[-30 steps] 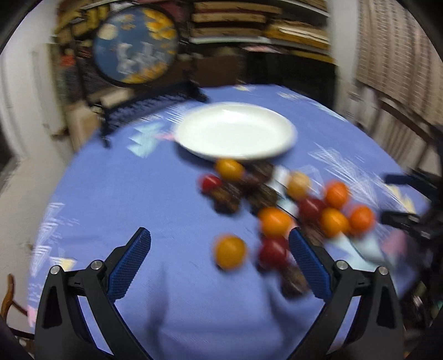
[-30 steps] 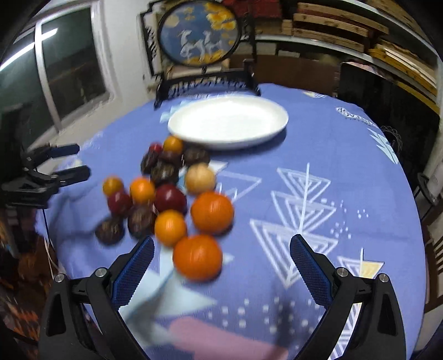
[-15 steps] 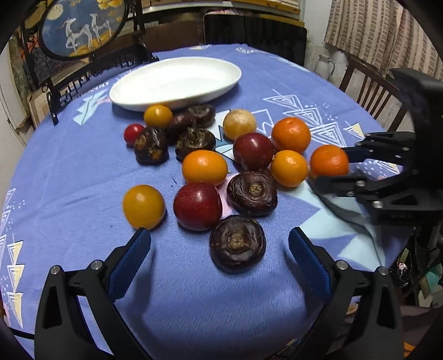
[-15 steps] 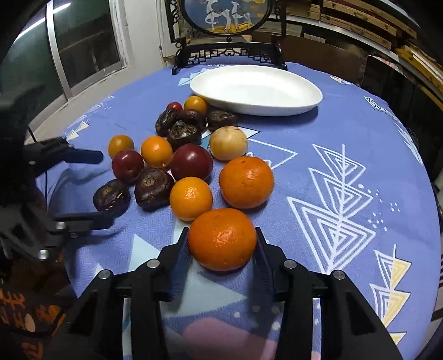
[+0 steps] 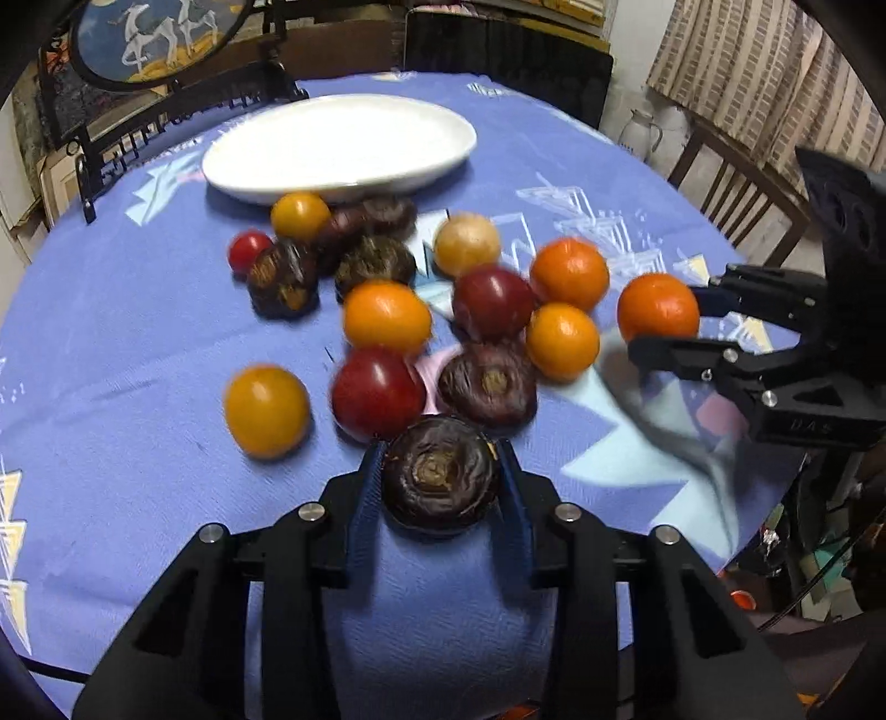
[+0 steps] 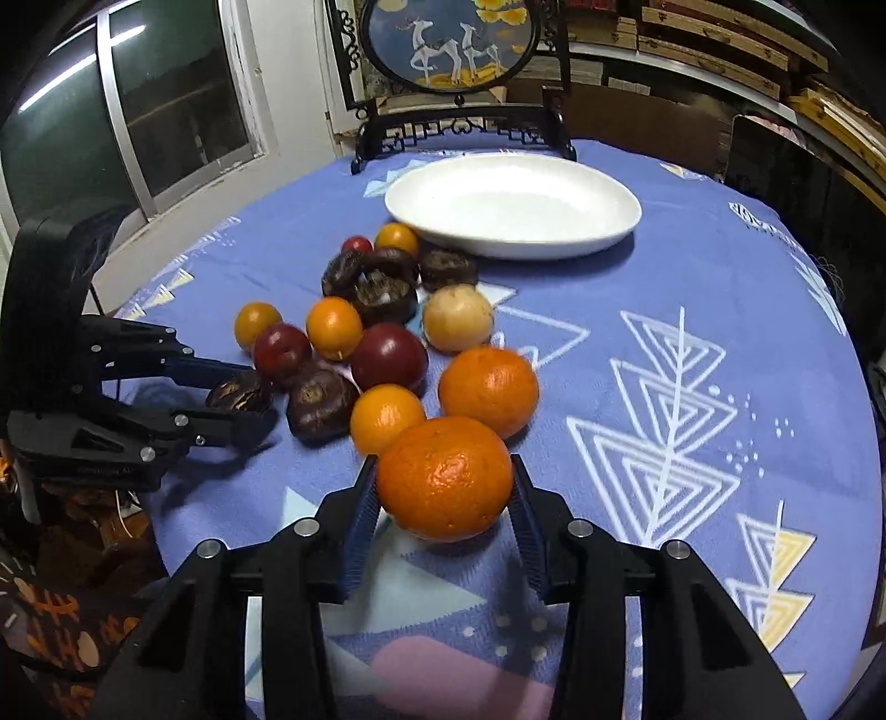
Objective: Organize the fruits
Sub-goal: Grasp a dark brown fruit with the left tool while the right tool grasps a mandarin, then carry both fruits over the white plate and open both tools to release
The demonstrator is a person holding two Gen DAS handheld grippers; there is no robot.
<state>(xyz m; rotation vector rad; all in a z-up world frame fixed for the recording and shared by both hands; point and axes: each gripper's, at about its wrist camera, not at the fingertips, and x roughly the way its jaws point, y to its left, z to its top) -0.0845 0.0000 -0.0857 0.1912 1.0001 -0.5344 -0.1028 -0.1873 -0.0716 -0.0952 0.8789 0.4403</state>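
A dark brown, wrinkled round fruit (image 5: 440, 477) is pinched between the blue pads of the left gripper (image 5: 440, 487), whose jaws have just been closing onto it at the near edge of the fruit cluster on the blue patterned tablecloth (image 5: 122, 332). A large, dimpled orange (image 6: 444, 477) is clamped by the right gripper (image 6: 444, 501), its pads pressed against both sides.

The empty white oval plate (image 6: 515, 207) is seen beyond the cluster in both views. Only the right wrist view shows the window (image 6: 127, 116) and the round deer-painted screen on its black stand (image 6: 451, 47); only the left wrist view shows the striped curtain (image 5: 764, 72) and wooden chair (image 5: 736, 188).
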